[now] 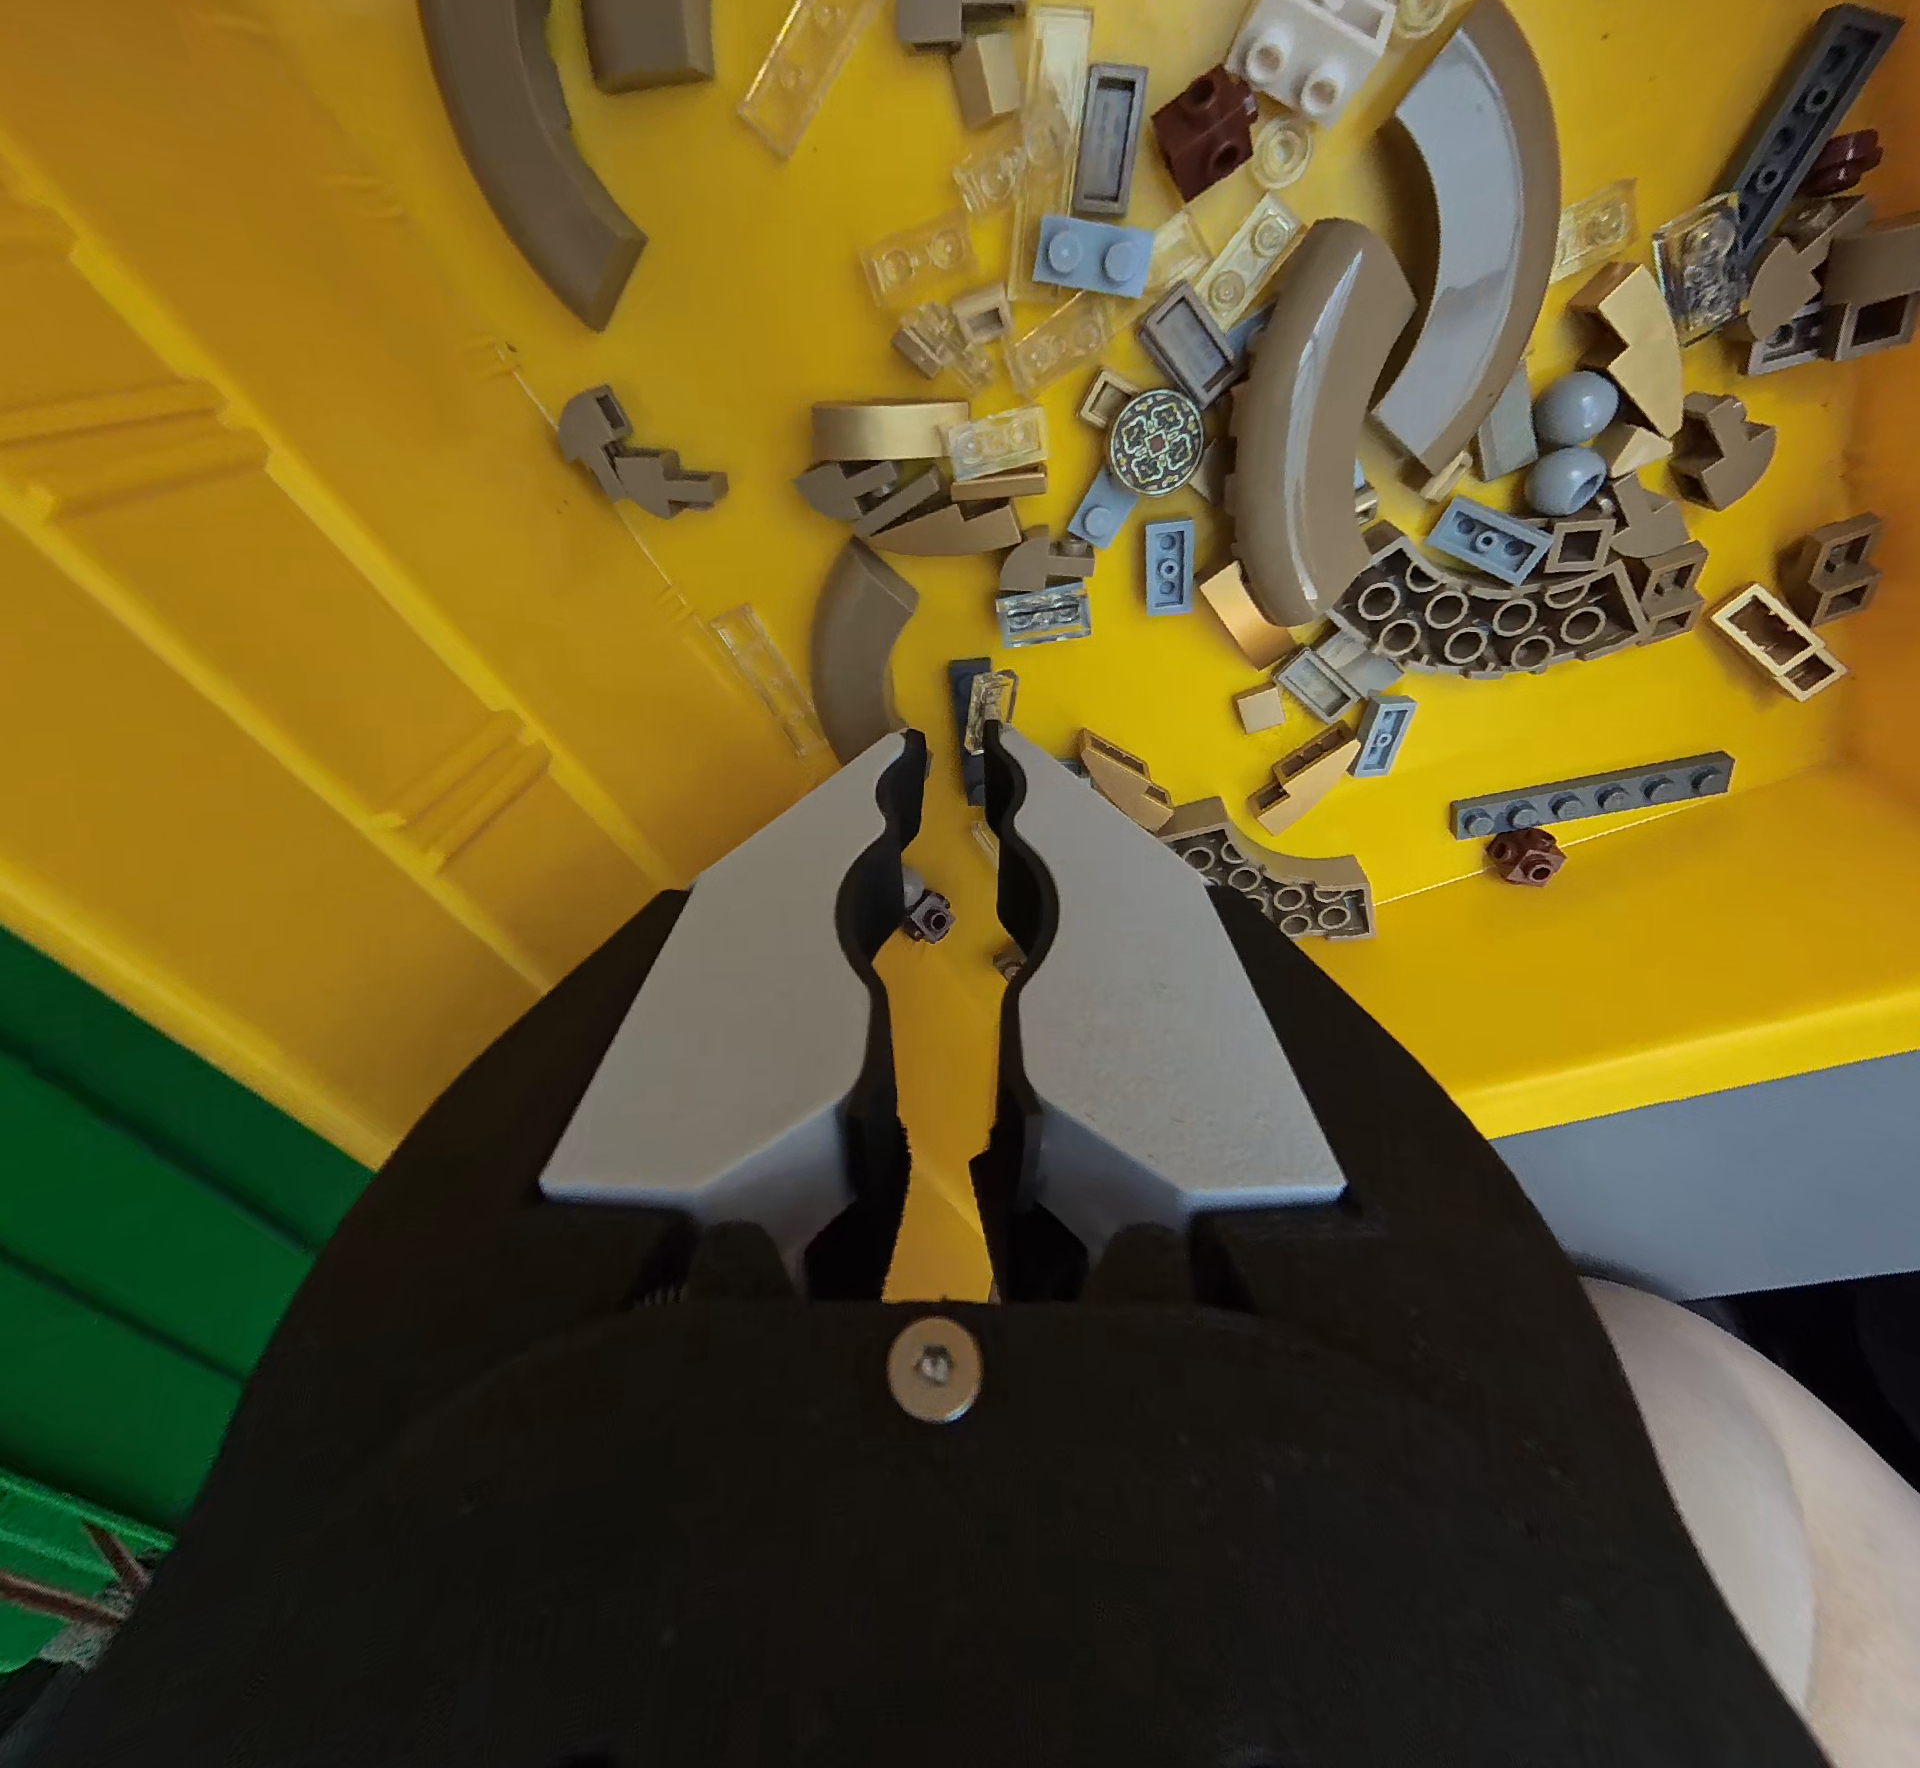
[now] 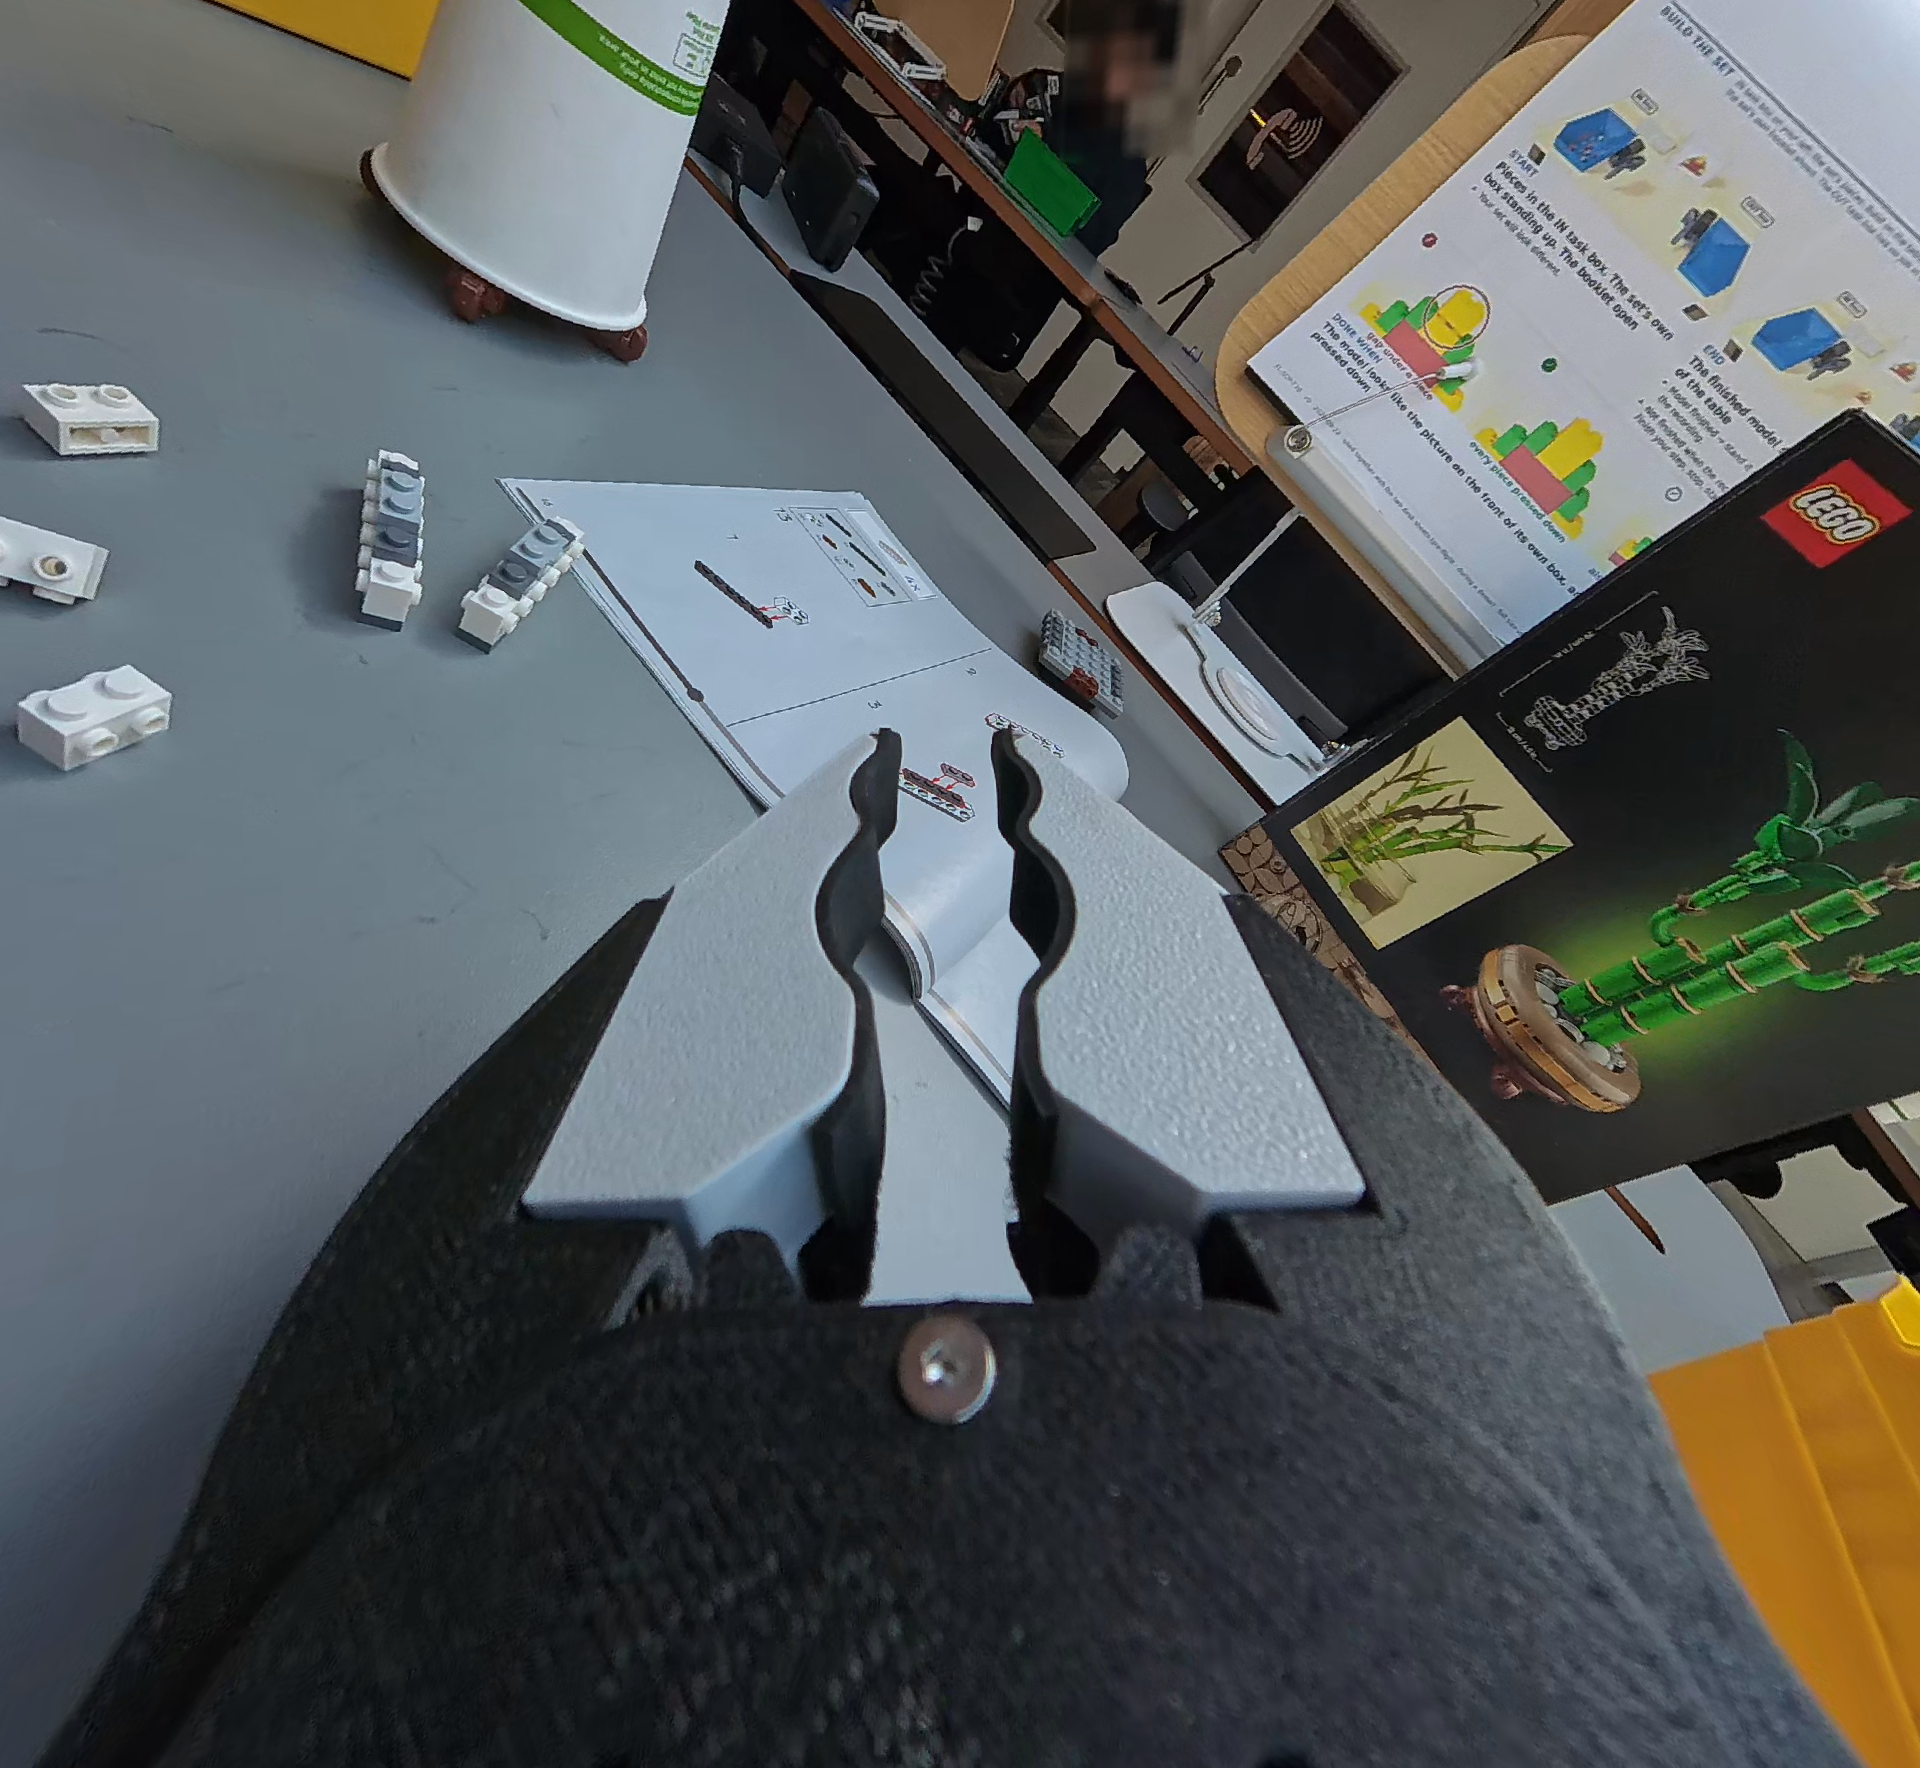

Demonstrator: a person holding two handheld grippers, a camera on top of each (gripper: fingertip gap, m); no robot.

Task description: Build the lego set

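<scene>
In the left wrist view my left gripper (image 1: 956, 744) hangs over a yellow bin (image 1: 364, 575) of loose lego pieces. Its jaws stand a narrow gap apart around a dark blue plate (image 1: 966, 679) with a small clear piece (image 1: 989, 702) at the right fingertip; I cannot tell whether it is gripped. Tan curved pieces (image 1: 1299, 430) and clear plates (image 1: 831, 4) lie beyond. In the right wrist view my right gripper (image 2: 943, 744) is open and empty above the open instruction booklet (image 2: 790, 596). Two small white-and-grey assemblies (image 2: 393, 534) (image 2: 516, 580) lie on the grey table (image 2: 312, 887).
Loose white bricks (image 2: 94, 716) lie at the table's left. An upturned paper cup (image 2: 551, 87) rests on brown pieces. A small grey assembly (image 2: 1081, 669) sits by the booklet. The set's box (image 2: 1610, 835) and a printed sheet on a stand (image 2: 1662, 212) rise at right. Left tips to right tips: about 55 cm.
</scene>
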